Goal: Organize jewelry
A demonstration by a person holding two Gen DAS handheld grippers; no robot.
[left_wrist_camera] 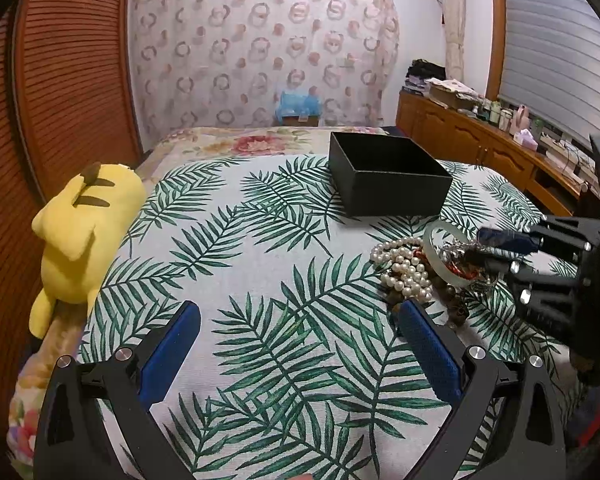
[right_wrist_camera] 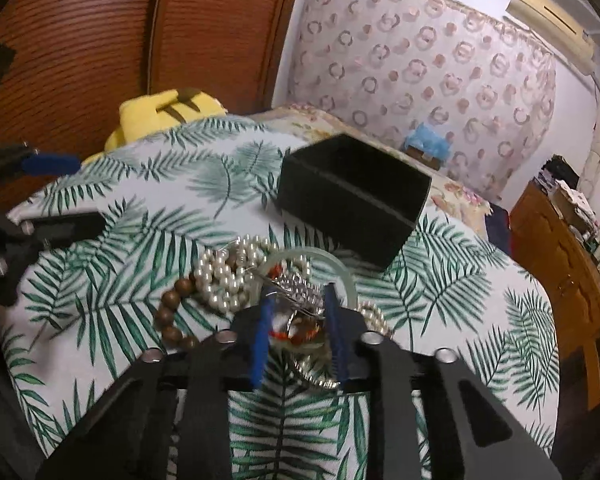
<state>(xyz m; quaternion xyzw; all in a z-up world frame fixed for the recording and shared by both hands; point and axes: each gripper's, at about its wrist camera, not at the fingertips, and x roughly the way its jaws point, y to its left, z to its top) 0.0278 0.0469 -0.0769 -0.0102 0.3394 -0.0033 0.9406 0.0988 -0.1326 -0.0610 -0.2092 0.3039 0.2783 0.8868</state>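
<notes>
Right gripper (right_wrist_camera: 298, 300) closing narrowly around silver-and-red jewelry (right_wrist_camera: 300, 312) in the pile, just in front of the black box (right_wrist_camera: 352, 196). Left gripper (left_wrist_camera: 300, 322) hovering wide open, empty, near pearls (left_wrist_camera: 406, 268) beside that box.

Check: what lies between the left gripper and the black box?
Only bare leaf-print cloth lies between the left gripper and the black box, as the left wrist view shows. The jewelry pile sits off to the right.
</notes>
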